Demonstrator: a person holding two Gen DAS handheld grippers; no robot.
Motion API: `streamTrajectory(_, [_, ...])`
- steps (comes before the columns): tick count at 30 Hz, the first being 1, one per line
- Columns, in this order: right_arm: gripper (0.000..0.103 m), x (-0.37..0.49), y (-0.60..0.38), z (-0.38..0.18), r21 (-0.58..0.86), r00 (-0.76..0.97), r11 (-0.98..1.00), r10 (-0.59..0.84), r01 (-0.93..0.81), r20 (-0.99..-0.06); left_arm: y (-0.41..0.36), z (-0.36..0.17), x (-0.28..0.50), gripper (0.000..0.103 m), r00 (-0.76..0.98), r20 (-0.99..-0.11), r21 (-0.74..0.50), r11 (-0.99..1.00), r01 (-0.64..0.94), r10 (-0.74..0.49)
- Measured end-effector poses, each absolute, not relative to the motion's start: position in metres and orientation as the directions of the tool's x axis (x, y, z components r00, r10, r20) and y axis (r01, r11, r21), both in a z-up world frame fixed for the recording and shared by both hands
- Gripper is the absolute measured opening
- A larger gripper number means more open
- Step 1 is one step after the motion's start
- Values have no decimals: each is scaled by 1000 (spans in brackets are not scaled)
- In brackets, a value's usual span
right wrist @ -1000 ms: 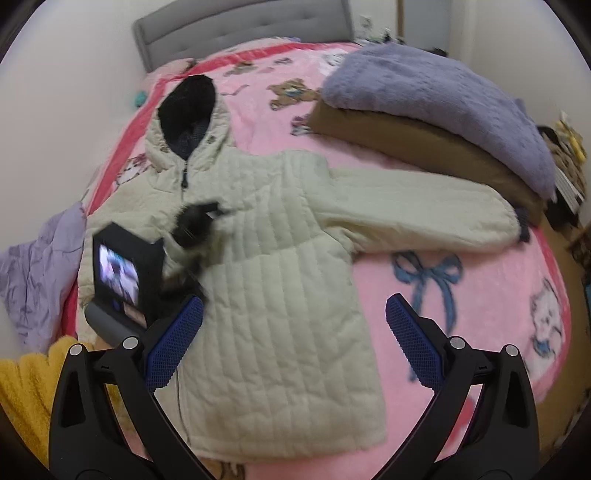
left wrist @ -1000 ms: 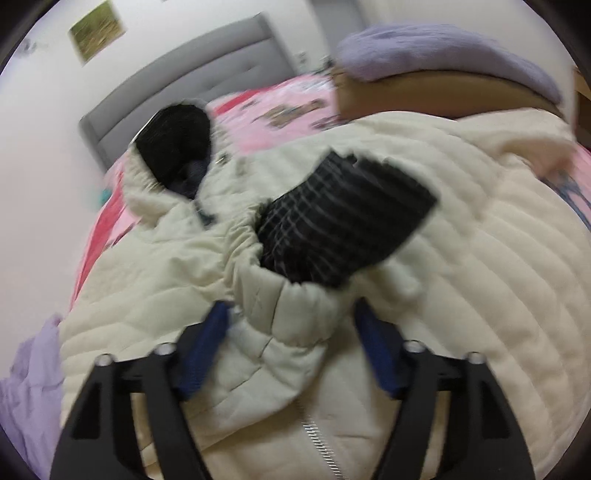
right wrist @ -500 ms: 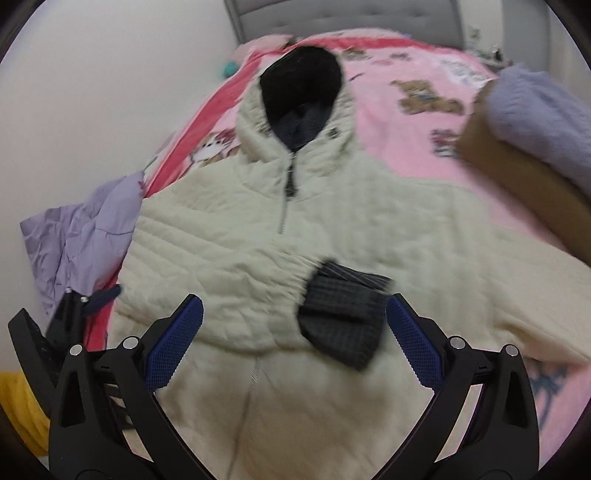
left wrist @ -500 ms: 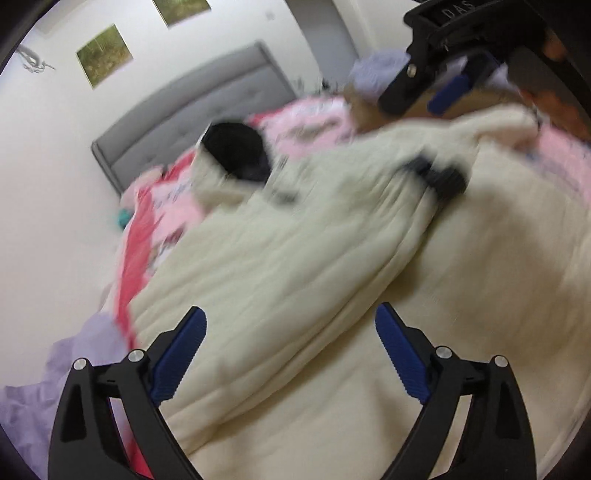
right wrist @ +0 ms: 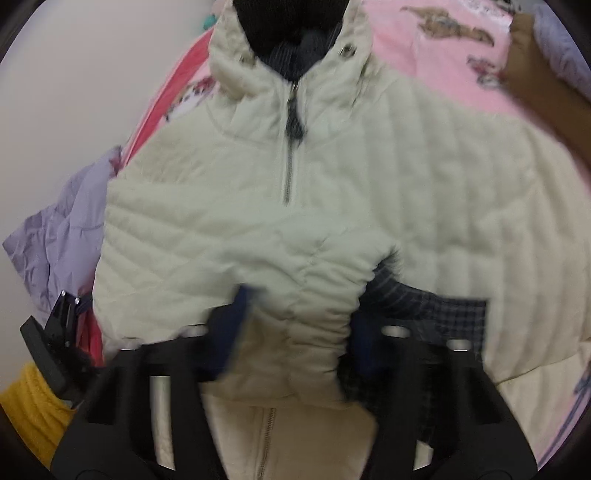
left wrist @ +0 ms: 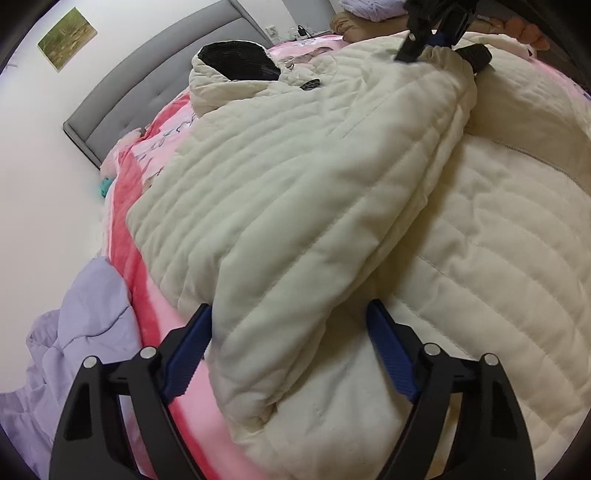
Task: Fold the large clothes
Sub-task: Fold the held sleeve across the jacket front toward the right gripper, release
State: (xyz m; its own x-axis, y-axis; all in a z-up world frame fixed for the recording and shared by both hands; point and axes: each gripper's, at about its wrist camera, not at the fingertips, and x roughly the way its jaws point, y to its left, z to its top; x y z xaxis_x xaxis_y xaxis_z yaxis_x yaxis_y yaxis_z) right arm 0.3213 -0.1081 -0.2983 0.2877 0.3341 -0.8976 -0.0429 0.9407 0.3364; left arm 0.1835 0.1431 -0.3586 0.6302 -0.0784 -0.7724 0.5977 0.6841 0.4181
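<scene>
A cream quilted hooded jacket [left wrist: 332, 192] lies front up on a pink bed, its black-lined hood [left wrist: 236, 62] towards the headboard. Its left sleeve is folded across the chest. My left gripper [left wrist: 290, 354] is open, with the jaws on either side of the sleeve's fold at the jacket's edge. In the right wrist view the jacket [right wrist: 406, 166] fills the frame. My right gripper [right wrist: 299, 332] has its jaws around the sleeve end beside the dark cuff [right wrist: 424, 306]; the view is blurred. It also shows in the left wrist view [left wrist: 436, 33], at the cuff.
A lavender garment [left wrist: 74, 339] lies at the bed's left edge by the white wall. A grey headboard [left wrist: 155, 77] stands at the back. A brown and purple blanket pile [right wrist: 546, 74] lies at the right. Something yellow [right wrist: 26, 402] sits at the lower left.
My left gripper let go of the sleeve cuff and moved back to the sleeve's fold at the jacket's edge. My right gripper came down and closed around the sleeve end.
</scene>
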Motion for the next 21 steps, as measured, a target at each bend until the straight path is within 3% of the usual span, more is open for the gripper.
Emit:
streamTrajectory(4, [31, 327, -91, -268, 277, 348, 953, 302, -121, -888, 142, -359, 180, 81, 662, -749, 448, 707, 548, -38])
streamTrajectory(10, [30, 342, -54, -191, 105, 520, 930, 287, -352, -804, 128, -366, 170, 81, 716, -697, 519, 723, 456, 49])
streamTrajectory(12, [30, 349, -54, -202, 45, 488, 939, 218, -341, -845, 127, -366, 175, 81, 693, -719, 481, 755, 445, 49])
streamTrajectory(16, [31, 357, -89, -274, 155, 284, 973, 199, -171, -938, 135, -367, 188, 87, 641, -767, 398, 807, 437, 32])
streamTrajectory(21, [37, 340, -110, -307, 214, 269, 973, 228, -80, -936, 146, -364, 199, 93, 603, -798, 340, 830, 442, 6])
